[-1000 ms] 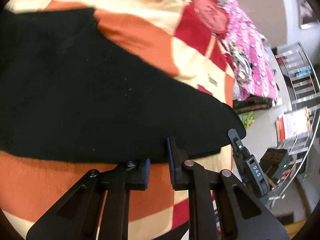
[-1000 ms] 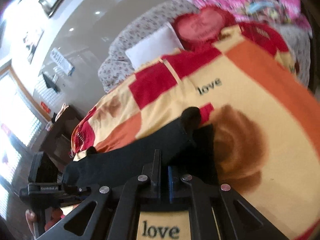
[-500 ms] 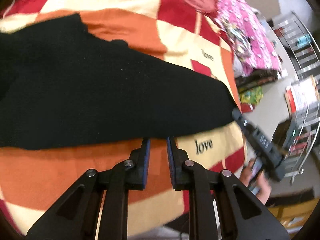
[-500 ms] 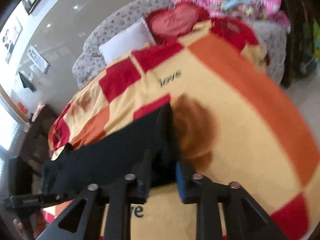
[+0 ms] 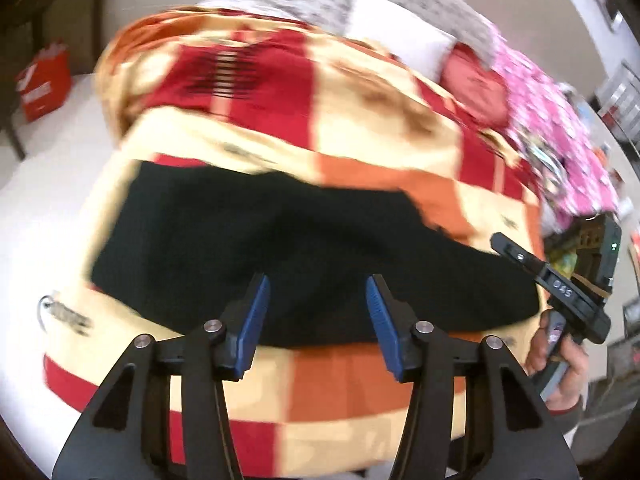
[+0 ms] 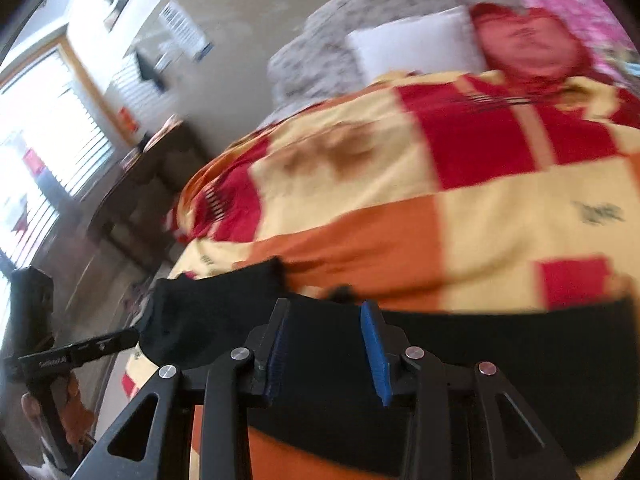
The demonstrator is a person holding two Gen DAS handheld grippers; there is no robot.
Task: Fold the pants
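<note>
The black pants [image 5: 280, 248] lie flat in a long folded band across the red, orange and yellow checked blanket [image 5: 360, 128]. My left gripper [image 5: 316, 316] is open and empty, raised over the near edge of the pants. My right gripper [image 6: 324, 348] is open and empty too, over the black pants [image 6: 440, 360] near their other end. In the left wrist view the right gripper [image 5: 560, 288] shows at the right end of the pants. In the right wrist view the left gripper [image 6: 80, 352] shows at the far left.
Behind the blanket lie a white pillow [image 5: 400, 40], a red heart cushion [image 5: 476, 84] and a pink patterned cover [image 5: 560, 140]. A red bag [image 5: 44, 84] stands on the floor at the left. A dark wooden table [image 6: 152, 184] and a window are left of the bed.
Both grippers have let go of the pants, opened, and pulled back and up. The pants now lie flat on the blanket.
</note>
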